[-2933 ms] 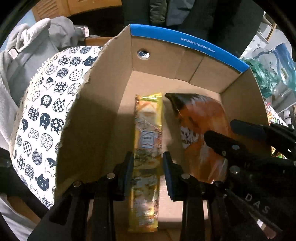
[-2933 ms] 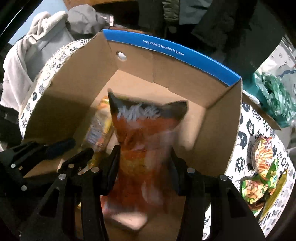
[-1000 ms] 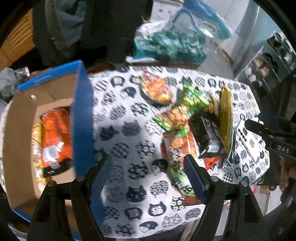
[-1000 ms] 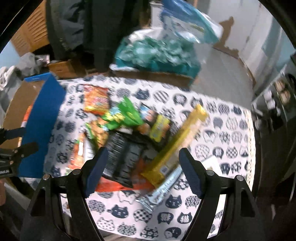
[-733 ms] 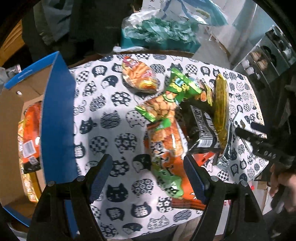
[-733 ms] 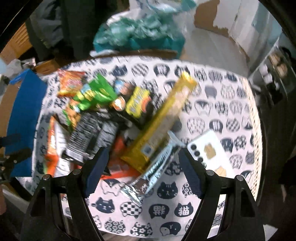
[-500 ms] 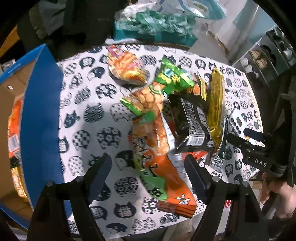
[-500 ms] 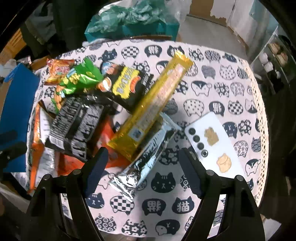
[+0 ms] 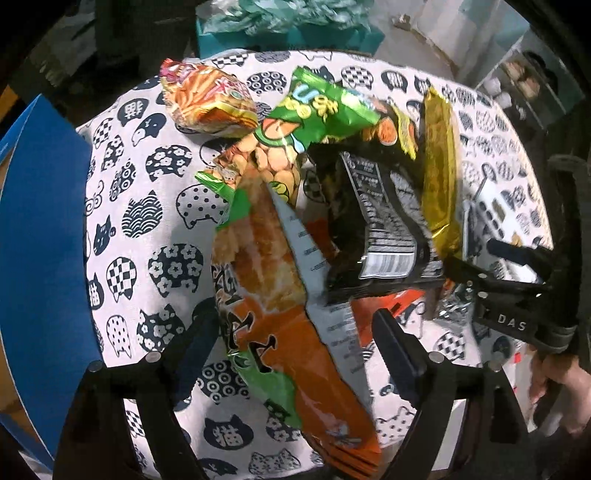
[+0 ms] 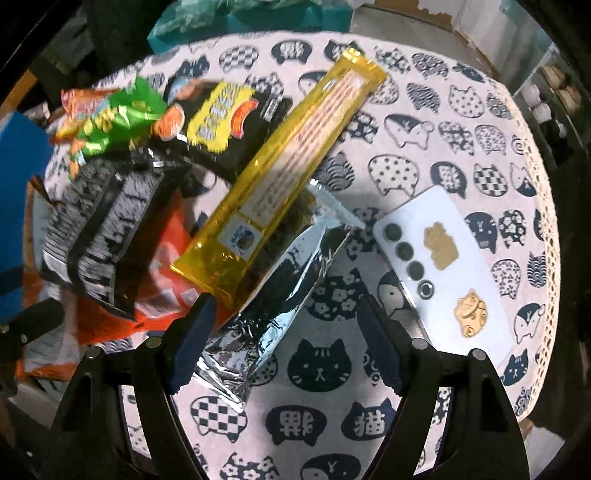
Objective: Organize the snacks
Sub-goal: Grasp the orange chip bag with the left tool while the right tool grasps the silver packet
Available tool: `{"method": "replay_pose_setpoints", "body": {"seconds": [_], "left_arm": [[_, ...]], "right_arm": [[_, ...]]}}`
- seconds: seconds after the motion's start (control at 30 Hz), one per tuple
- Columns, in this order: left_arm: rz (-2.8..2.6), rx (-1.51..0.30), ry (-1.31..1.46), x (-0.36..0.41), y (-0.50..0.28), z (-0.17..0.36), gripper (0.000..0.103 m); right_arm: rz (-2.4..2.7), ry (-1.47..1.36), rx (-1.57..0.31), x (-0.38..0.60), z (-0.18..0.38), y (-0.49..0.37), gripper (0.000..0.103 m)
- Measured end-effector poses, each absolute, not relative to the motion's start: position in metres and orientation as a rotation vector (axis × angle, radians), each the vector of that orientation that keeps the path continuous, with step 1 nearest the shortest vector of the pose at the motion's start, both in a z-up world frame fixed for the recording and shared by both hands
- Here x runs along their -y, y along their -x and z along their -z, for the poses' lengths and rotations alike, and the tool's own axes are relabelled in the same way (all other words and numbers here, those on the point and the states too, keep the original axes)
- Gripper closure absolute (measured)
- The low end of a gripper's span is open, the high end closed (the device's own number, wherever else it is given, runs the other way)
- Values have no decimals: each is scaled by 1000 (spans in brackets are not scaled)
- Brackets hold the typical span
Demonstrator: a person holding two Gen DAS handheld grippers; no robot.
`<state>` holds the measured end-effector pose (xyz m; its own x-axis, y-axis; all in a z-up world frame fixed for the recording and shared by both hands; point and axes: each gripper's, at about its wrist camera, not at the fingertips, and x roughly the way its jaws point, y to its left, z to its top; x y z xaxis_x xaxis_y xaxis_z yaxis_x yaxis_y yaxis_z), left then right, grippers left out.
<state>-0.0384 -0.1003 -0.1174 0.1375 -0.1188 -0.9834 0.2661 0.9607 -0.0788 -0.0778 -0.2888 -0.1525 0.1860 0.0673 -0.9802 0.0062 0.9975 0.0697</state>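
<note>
A pile of snack packs lies on the cat-print tablecloth [image 9: 155, 206]. My left gripper [image 9: 295, 332] is open above a long orange and green pack [image 9: 280, 295], its fingers either side of it. Beyond lie a green pack [image 9: 317, 110], an orange pack [image 9: 207, 99], a black pack [image 9: 380, 218] and a yellow stick pack [image 9: 439, 162]. My right gripper [image 10: 284, 332] is open over a silver foil pack [image 10: 280, 291], just below the yellow stick pack [image 10: 284, 177]. The right gripper also shows in the left wrist view [image 9: 517, 273].
The blue-edged cardboard box [image 9: 40, 236] stands at the left. A white phone [image 10: 443, 269] lies face down on the cloth right of the foil pack. Teal bags [image 9: 288, 18] sit beyond the table's far edge.
Both grippers left the box, where they let go of a yellow pack and an orange pack, swung right to the pile and have come down closer over it.
</note>
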Motion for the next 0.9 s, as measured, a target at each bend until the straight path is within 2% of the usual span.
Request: {"method": "replay_pose_setpoints", "body": {"seconds": [0.07,0.2,0.47,0.5,0.57,0.6,0.63,0.9], "left_arm": [[283,-1422,-151,100,38,123,17],[257,-1415,-169,88,39,128,17],[277,-1407,-110,78,29,139,17],[279,-1405,-119,78,28,141,17],[301,-1409,-104,78,27,143,26],[312,-1413,-86,76,27,145,29],[322,-1413,-66,74,29,146,33],[330,-1359,-128,66,44,128,56]], "right_arm": [[-43,-32,-1387,288,156,80,25],[-17,10,-1403,298,160,87,34],[4,-15,-1399,313,167,82,35],[1,3,-1394,312,169,80,39],[-10,4,-1380,309,169,78,45],[-14,-4,-1381,307,169,78,54],[-12,-2,-1380,307,167,78,68],[12,-7,-1371,312,149,86,72]]}}
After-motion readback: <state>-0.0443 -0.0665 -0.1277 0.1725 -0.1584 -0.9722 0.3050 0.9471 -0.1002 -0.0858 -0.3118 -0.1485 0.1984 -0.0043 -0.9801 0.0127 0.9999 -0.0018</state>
